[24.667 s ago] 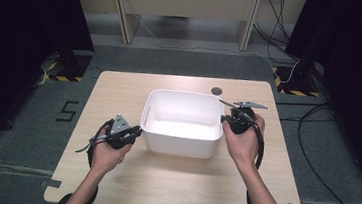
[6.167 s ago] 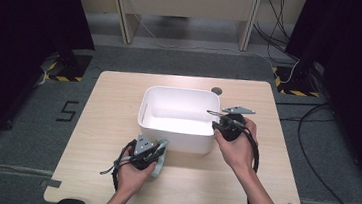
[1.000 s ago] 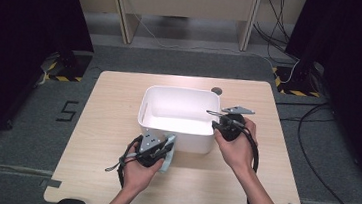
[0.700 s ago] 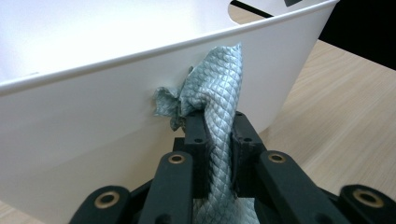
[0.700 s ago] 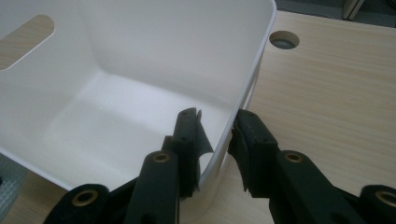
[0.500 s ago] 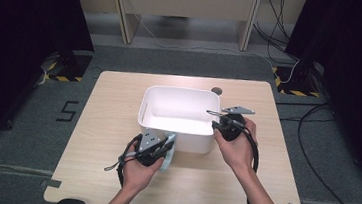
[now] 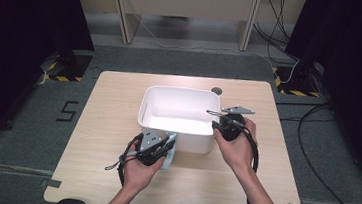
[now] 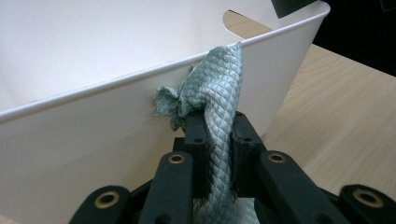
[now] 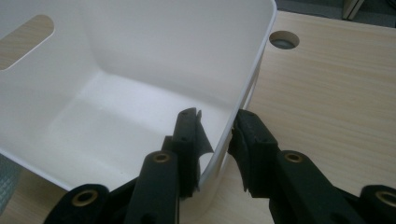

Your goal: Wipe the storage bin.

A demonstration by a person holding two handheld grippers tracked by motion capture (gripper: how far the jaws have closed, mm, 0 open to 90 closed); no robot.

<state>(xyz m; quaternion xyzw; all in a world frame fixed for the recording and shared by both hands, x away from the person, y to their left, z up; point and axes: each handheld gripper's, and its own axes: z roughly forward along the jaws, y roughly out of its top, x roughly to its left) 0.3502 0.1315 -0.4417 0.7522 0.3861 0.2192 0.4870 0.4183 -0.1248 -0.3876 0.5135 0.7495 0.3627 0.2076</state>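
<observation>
Both forearms enter from the bottom edge of the high view and angle upward toward the middle of the frame. The left hand (image 7: 138, 170) sits lower centre, wrapped around the left gripper (image 7: 167, 148), which points up and slightly right; its jaws are pressed together on a fold of cloth (image 8: 215, 116), pads clamping it from both sides. The right hand (image 7: 235, 145) lies right of centre, wrist bent inward, holding the right gripper (image 7: 213, 121) pointing left. Its jaws straddle the white tub's wall (image 9: 238, 100), one inside, one outside, gripping it.
</observation>
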